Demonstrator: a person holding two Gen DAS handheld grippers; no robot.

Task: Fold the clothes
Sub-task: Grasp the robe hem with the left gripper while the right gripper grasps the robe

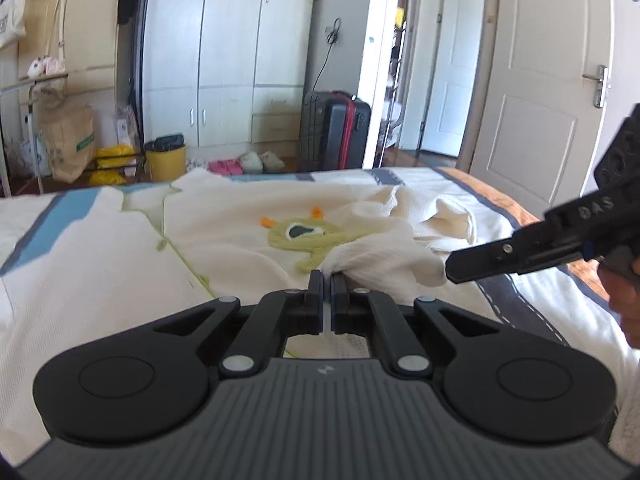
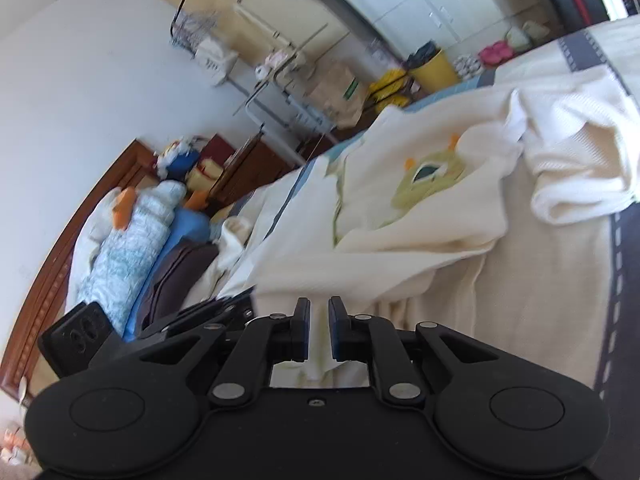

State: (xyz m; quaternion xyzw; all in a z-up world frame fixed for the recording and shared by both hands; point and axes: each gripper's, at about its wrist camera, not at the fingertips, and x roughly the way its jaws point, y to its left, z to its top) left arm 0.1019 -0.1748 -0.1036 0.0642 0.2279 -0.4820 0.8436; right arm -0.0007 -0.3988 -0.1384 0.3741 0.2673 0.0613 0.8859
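Note:
A cream knit sweater (image 1: 240,232) with a green monster patch (image 1: 304,236) lies spread on the bed. My left gripper (image 1: 329,276) is shut, and a bunched cream fold of the sweater is pinched at its tips just below the patch. The right gripper (image 1: 452,268) comes in from the right, its tip against the same bunched cloth. In the right wrist view the sweater (image 2: 400,208) and its patch (image 2: 432,180) lie ahead. The right gripper (image 2: 319,304) stands narrowly closed with cream fabric between its pads. The left gripper (image 2: 246,302) shows beside it at the left.
The bed's patterned cover (image 1: 520,304) has a dark stitched band at the right. A black suitcase (image 1: 334,128), a yellow bucket (image 1: 166,162) and a white wardrobe (image 1: 224,52) stand beyond the bed. An open door (image 1: 552,80) is at the right. Piled bedding (image 2: 132,240) lies by the headboard.

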